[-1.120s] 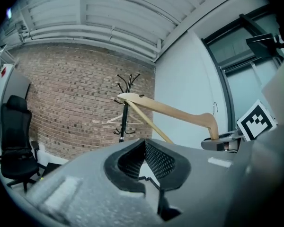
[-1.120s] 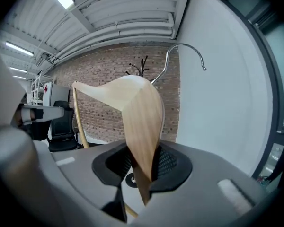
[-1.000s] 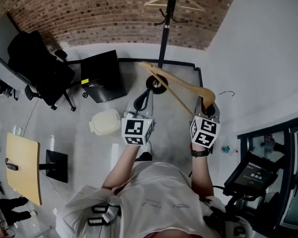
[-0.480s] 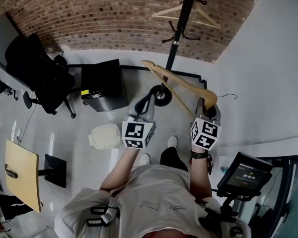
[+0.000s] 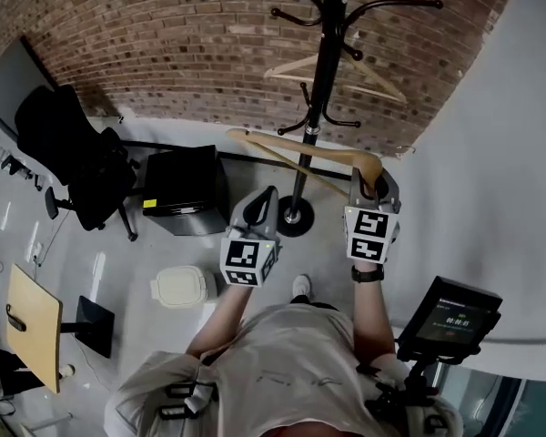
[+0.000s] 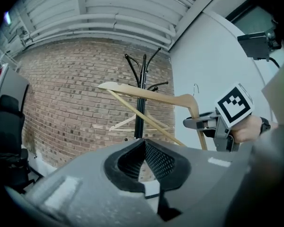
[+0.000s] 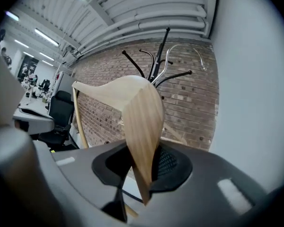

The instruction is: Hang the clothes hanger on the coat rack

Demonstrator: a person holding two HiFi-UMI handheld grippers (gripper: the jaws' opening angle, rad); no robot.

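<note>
Hanger (image 5: 273, 141) sat clamped by one end in the right gripper (image 5: 370, 178), beside the coat rack (image 5: 323, 71) pole, unhung. Left gripper (image 5: 269, 194) jaws met, empty. White bin (image 5: 184, 286) on the floor had its lid on, contents unseen.

Black coat rack (image 5: 326, 62) against a red-brown brick wall (image 5: 164, 44). Pale brown wood hanger (image 5: 291, 142) in front of the rack. Grey left gripper (image 5: 269, 192) and right gripper (image 5: 370, 178) near the rack, black-and-white squares on both. Black chair (image 5: 73, 153) and black box (image 5: 182, 182) left of the rack. Cream tub (image 5: 182, 287) near its foot.
</note>
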